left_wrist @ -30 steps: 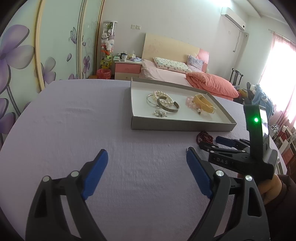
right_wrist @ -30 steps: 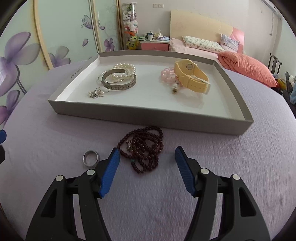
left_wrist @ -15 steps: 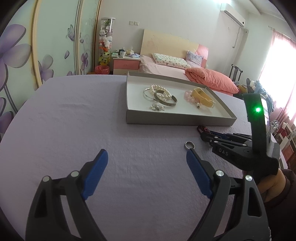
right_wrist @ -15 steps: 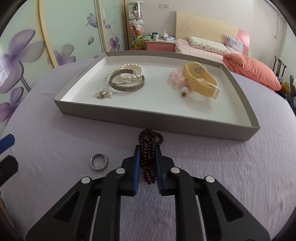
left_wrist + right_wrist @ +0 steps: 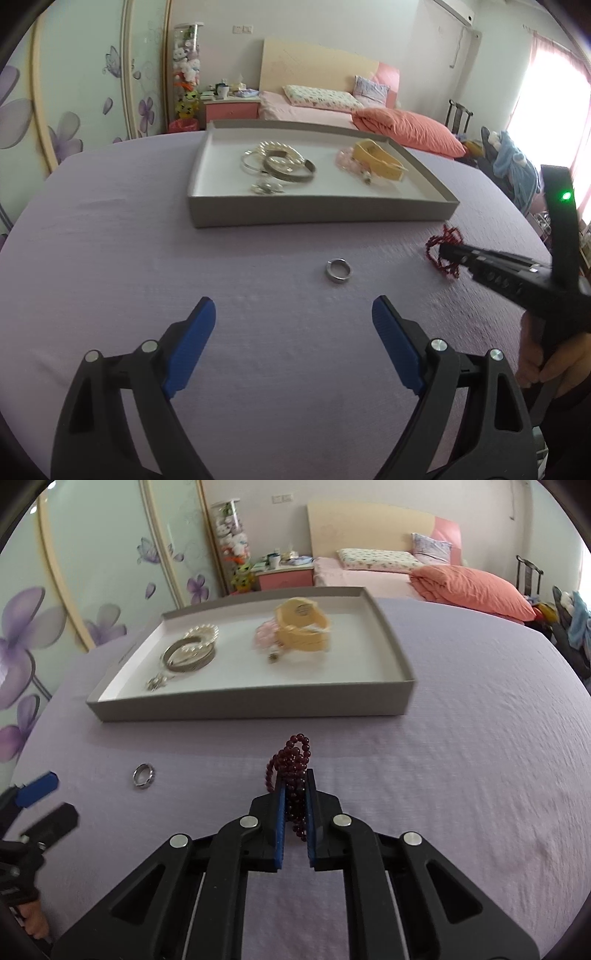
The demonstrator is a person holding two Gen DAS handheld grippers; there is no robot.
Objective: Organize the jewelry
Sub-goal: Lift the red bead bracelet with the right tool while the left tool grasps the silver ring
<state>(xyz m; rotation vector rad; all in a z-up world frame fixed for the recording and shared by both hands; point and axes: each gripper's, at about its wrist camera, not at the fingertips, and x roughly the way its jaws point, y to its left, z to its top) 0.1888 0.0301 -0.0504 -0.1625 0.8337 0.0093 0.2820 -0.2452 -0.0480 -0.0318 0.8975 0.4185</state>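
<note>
My right gripper (image 5: 294, 779) is shut on a dark red bead bracelet (image 5: 291, 760) and holds it above the purple cloth, in front of the grey tray (image 5: 258, 701). The bracelet (image 5: 443, 247) and right gripper (image 5: 448, 253) also show in the left wrist view. A silver ring (image 5: 338, 270) lies on the cloth, just ahead of my open, empty left gripper (image 5: 293, 317); it also shows in the right wrist view (image 5: 143, 774). The tray (image 5: 321, 212) holds pearl and silver bangles (image 5: 284, 164), a small brooch (image 5: 266, 187), pink beads and a yellow watch (image 5: 376, 162).
The purple cloth (image 5: 110, 258) covers a rounded table. A bed with pink pillows (image 5: 406, 129), a nightstand (image 5: 231, 107) and a flowered wardrobe (image 5: 74, 92) stand beyond the table. A chair with clothes (image 5: 513, 166) is at the right.
My right gripper closed on the bead bracelet and lifted it off the cloth. My left gripper moved toward the silver ring, still open.
</note>
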